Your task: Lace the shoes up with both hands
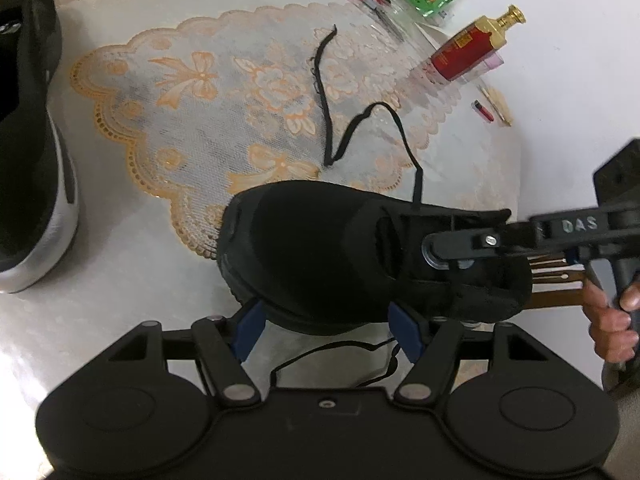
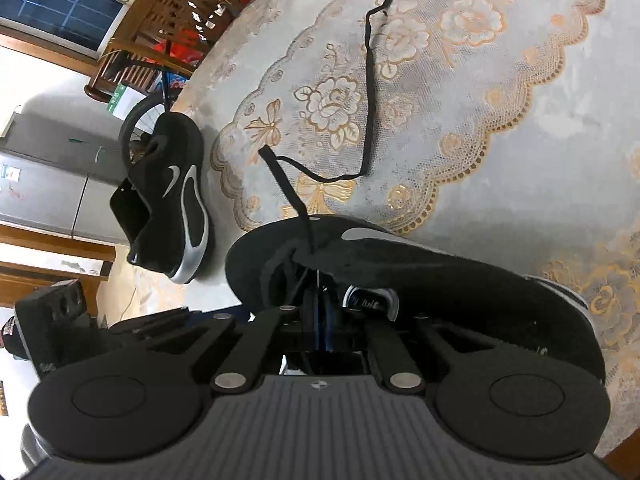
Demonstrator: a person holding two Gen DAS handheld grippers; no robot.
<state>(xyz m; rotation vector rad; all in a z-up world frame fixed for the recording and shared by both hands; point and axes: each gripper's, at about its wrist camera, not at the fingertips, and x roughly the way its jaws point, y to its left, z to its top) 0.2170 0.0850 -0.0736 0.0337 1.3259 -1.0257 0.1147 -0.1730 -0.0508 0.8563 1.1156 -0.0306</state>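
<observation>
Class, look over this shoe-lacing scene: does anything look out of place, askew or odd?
Yes. The black lace is mostly out of the held shoe, trailing loose in zigzags over the lace tablecloth. The second shoe sits at the table's edge.

The near shoe is matt black cloth with a soft, faintly fuzzy nap, while the second shoe by the desk's edge pairs the same dull fabric with a glossy silver sole and swoosh. The lace is flat woven black cloth, frayed at its tip, lying on a lace-patterned mat with a slightly shiny, plastic-looking surface over the smooth pale desk. Both the left hand-held gripper and the right hand-held gripper are matt black plastic with bright metal pivot pins and blue pads.
</observation>
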